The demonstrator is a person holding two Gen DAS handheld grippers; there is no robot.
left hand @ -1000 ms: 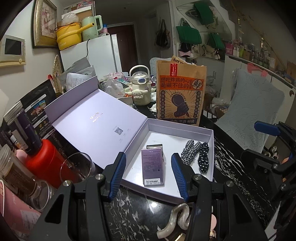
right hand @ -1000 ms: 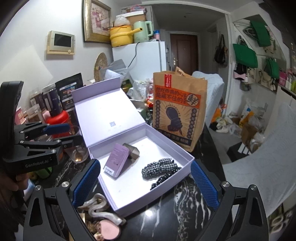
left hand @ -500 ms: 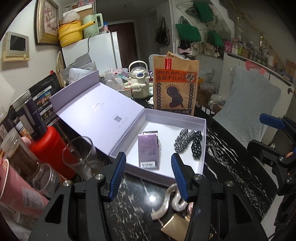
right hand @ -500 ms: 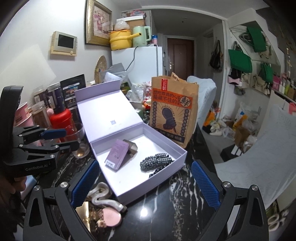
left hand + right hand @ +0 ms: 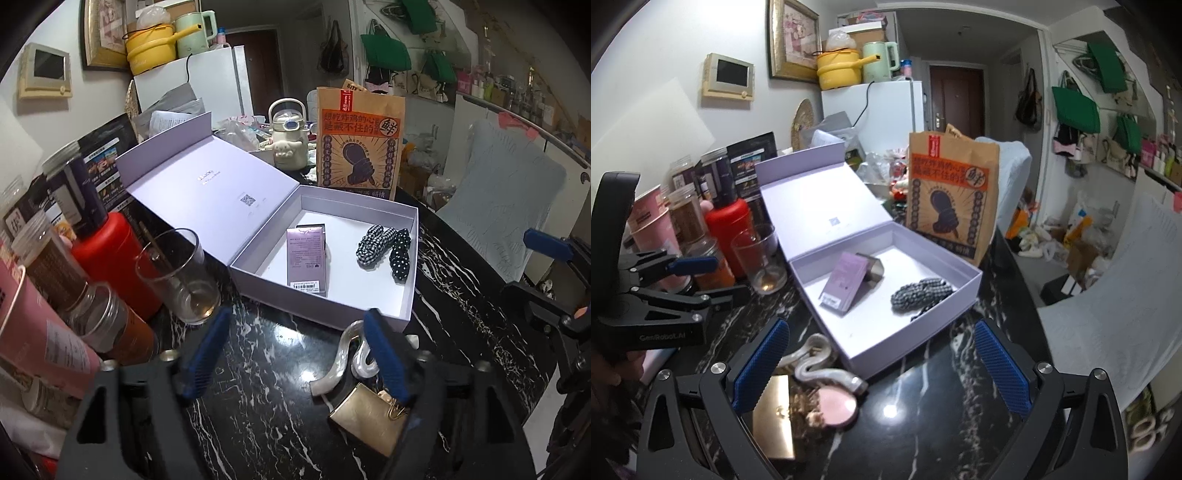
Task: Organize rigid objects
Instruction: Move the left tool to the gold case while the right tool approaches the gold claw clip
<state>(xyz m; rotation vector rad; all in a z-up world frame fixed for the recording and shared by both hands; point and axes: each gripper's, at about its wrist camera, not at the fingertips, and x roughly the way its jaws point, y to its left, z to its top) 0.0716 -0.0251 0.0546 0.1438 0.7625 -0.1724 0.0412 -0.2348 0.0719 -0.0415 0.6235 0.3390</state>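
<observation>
Black marble tabletop [image 5: 258, 387] in a cluttered room, lavender box [image 5: 406, 295] lying open with a purple carton [image 5: 306, 258] and scrunchies [image 5: 384, 243] inside. Left gripper [image 5: 295, 350] opening on nothing over a pearly clip [image 5: 340, 365] and gold compact [image 5: 365, 417]; right gripper [image 5: 879, 365] spread wide, empty. Glass [image 5: 181, 277] and jars crowding the left.

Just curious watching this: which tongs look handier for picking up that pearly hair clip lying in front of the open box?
Probably the left tongs: their opening jaws already sit just by the hair clip.
</observation>
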